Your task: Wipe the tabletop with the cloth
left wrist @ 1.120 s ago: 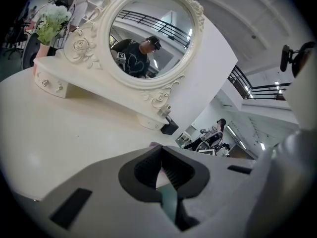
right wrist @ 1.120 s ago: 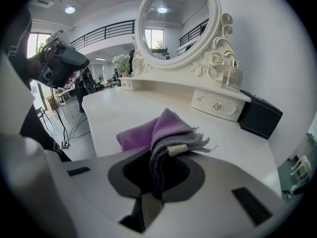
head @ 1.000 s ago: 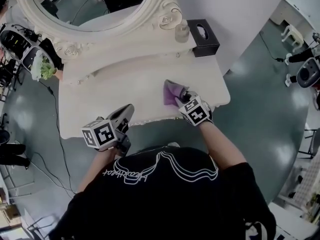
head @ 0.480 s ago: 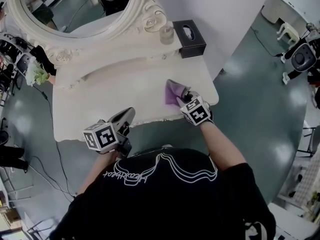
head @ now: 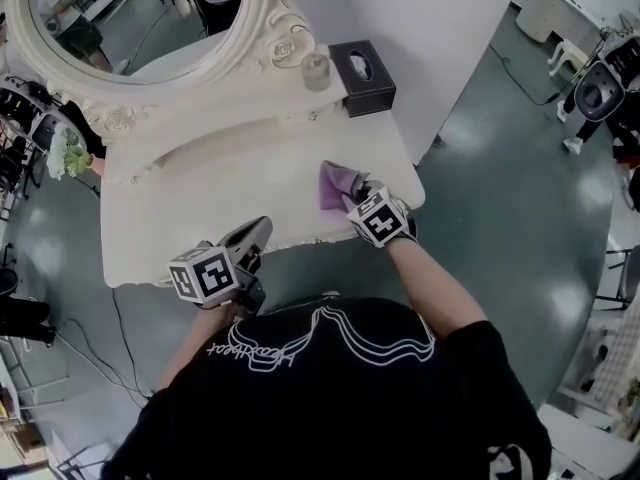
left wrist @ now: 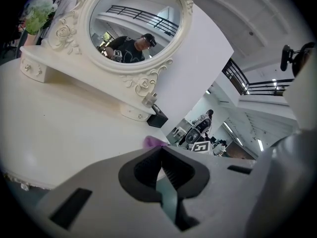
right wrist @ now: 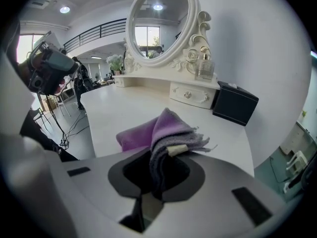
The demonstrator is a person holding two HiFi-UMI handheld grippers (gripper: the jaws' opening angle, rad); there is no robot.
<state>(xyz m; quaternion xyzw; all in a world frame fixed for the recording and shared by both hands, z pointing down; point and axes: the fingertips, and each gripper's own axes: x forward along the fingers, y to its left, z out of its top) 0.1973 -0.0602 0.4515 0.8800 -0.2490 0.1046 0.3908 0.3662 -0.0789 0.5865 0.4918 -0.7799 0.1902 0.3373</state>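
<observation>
Right gripper view shows the right tool (right wrist: 157,162) clamped on a bunched purple cloth (right wrist: 153,130). The cloth rests on the white surface (right wrist: 114,108) near its front right corner. Behind it stand a black tissue box (right wrist: 235,109) and an oval mirror (right wrist: 157,21). The left tool (left wrist: 159,155) has its jaws together with nothing between them. It hovers at the surface's front edge, well apart from the cloth.

Left tongs (left wrist: 159,155) pressed together; right tongs (right wrist: 159,165) clamp cloth (right wrist: 166,125).
</observation>
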